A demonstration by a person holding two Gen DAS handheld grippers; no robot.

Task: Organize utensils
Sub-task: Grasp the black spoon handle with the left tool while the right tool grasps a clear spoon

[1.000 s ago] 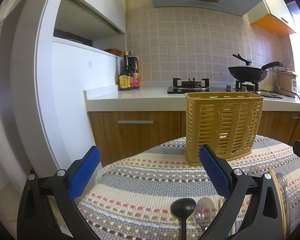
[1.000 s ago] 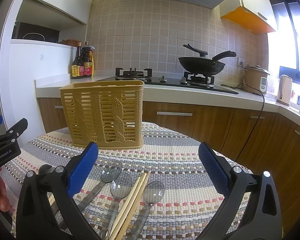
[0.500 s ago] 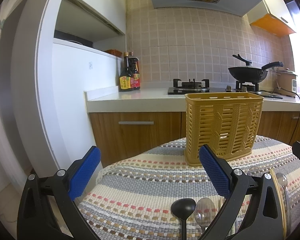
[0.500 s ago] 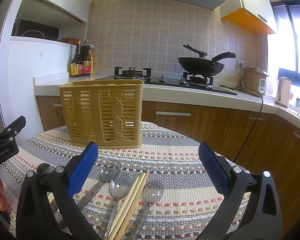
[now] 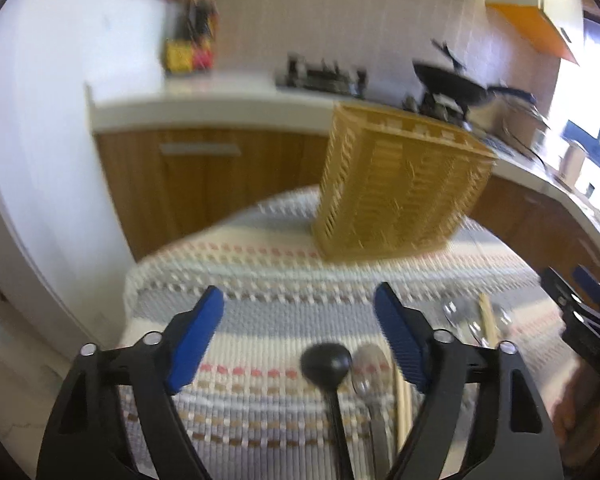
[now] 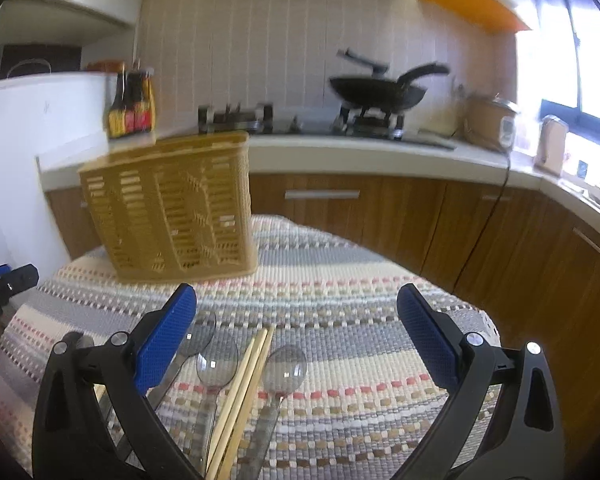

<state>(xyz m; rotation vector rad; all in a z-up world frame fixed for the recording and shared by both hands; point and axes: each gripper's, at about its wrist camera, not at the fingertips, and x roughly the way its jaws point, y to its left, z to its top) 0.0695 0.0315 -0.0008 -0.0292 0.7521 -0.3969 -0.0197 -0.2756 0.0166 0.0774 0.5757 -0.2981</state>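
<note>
A yellow slotted utensil basket (image 5: 400, 196) stands at the far side of the striped table; it also shows in the right wrist view (image 6: 172, 208). My left gripper (image 5: 300, 336) is open and empty above the cloth, with a black ladle (image 5: 326, 364) and a clear spoon (image 5: 366, 372) lying between its fingers. My right gripper (image 6: 296, 340) is open and empty over a pair of wooden chopsticks (image 6: 244, 388) and three clear spoons (image 6: 216, 360). The left view is motion-blurred.
The striped woven cloth (image 6: 340, 300) covers a round table. Behind are wooden cabinets, a counter with a gas hob, a black wok (image 6: 376, 90), sauce bottles (image 6: 132, 108) and a rice cooker (image 6: 492, 120). A white wall (image 5: 40, 120) stands left.
Both grippers have tilted down and moved forward over the table. The left view has rolled, so the basket appears tilted. The left jaws stand somewhat narrower than before. Nothing was grasped.
</note>
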